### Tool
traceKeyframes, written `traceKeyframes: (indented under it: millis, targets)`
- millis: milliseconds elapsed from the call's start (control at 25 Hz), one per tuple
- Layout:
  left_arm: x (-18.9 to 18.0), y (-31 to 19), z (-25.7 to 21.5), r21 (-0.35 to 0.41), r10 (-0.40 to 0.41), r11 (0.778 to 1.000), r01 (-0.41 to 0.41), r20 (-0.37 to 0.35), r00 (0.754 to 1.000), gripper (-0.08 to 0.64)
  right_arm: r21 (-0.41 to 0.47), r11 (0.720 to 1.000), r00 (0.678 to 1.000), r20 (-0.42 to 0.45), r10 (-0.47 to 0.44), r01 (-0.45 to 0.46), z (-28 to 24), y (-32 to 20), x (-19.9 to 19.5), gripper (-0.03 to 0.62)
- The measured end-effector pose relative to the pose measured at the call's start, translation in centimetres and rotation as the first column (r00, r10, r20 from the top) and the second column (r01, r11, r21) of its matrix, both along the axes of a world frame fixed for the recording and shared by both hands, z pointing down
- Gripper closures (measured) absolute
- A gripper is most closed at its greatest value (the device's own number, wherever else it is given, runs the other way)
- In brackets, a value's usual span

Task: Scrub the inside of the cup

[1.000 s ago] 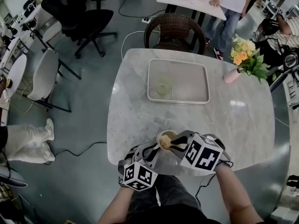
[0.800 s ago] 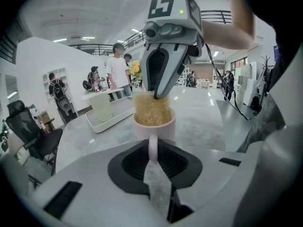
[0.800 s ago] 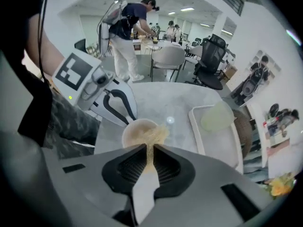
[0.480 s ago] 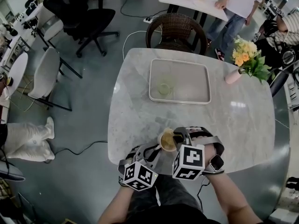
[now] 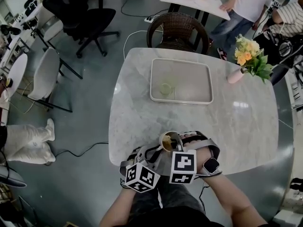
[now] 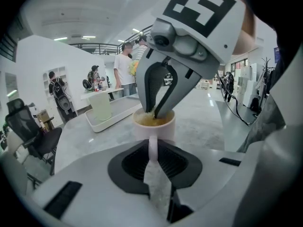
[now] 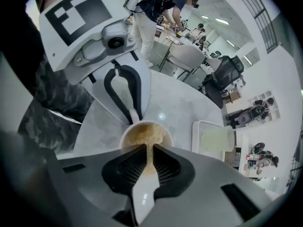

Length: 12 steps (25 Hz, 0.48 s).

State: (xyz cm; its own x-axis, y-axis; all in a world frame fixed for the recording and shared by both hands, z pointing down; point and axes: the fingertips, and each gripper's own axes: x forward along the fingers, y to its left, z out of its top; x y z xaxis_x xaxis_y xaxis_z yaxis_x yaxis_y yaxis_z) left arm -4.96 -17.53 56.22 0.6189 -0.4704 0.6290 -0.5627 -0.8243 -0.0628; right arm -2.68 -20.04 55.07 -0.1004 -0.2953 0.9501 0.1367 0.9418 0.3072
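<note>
Firmly, the left tongs (image 6: 153, 156) pinch the handle of the cup (image 5: 166, 140) at the desk's (image 5: 142, 110) near edge; the right tongs (image 7: 150, 158) clamp a tan scrubber (image 7: 147, 136) that reaches inside the cup.

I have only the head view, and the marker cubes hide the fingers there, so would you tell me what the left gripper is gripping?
Observer: The left gripper has its fingers closed on the handle of the cup.
Operator: Thank you. And the right one?
Observer: The right gripper is shut on the thin stem of a tan scrubber.
Operator: Is the scrubber's head inside the cup?
Observer: Yes, it sits inside, and the left gripper view shows the right fingertips reaching down to the cup's mouth.
</note>
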Motion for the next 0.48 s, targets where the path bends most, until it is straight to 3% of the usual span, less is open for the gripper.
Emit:
traceKeyframes:
  millis: [120, 240, 480]
  targets:
    - [0.0, -0.1, 0.0, 0.001, -0.004, 1.0, 0.004, 0.005, 1.0, 0.5, -0.126, 0.99, 0.993, 0.084, 0.081, -0.07, 0.5, 1.1, -0.5, 0.541]
    - [-0.1, -0.1, 0.1, 0.004, -0.004, 1.0, 0.004, 0.015, 1.0, 0.5, -0.292, 0.944, 0.957, 0.196, 0.216, -0.154, -0.5, 1.8, -0.8, 0.541]
    - [-0.1, -0.1, 0.2, 0.004, -0.01, 1.0, 0.01, 0.024, 1.0, 0.5, -0.424, 0.882, 0.876, 0.322, 0.359, -0.206, -3.4, 2.0, -0.8, 0.541]
